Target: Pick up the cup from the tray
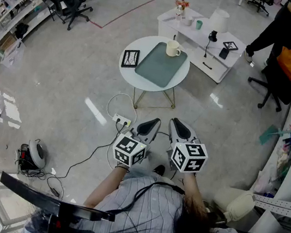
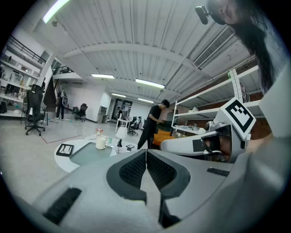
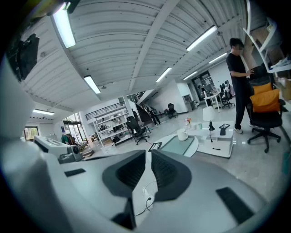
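The white cup stands upright at the far corner of the grey-green tray. The tray lies on the round white counter, beside a black-framed card. Well short of the counter, over the floor, the left tongs and right tongs are side by side near the person's body. Both are clenched, with nothing between their pads.
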`<state>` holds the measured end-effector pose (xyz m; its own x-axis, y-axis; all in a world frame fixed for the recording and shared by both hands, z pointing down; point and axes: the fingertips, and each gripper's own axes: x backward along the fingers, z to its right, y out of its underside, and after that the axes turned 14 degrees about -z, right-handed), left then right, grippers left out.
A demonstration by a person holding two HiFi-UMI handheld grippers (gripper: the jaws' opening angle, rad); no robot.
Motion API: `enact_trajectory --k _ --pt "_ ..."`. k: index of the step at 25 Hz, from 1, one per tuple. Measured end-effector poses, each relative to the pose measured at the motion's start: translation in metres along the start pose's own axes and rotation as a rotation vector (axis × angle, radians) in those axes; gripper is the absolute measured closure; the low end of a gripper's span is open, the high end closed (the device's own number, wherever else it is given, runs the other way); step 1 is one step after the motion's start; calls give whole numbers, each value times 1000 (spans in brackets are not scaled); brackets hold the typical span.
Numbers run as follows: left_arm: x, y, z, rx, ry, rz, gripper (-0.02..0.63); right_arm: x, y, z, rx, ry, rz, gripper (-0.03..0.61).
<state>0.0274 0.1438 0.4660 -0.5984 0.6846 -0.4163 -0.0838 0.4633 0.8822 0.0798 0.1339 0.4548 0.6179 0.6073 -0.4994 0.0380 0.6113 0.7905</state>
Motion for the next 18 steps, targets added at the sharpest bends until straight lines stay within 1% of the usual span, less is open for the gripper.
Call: enact_trajectory --k 8,12,18 --pt "-5 -10 -3 -13 3 10 600 0 -13 8 -1 16 23 522" --pt "-10 -10 -2 -11 6 7 600 0 -13 15 -18 26 27 521" --pt "-11 -10 -4 -13 1 -3 600 -4 -12 16 -27 2 27 520"
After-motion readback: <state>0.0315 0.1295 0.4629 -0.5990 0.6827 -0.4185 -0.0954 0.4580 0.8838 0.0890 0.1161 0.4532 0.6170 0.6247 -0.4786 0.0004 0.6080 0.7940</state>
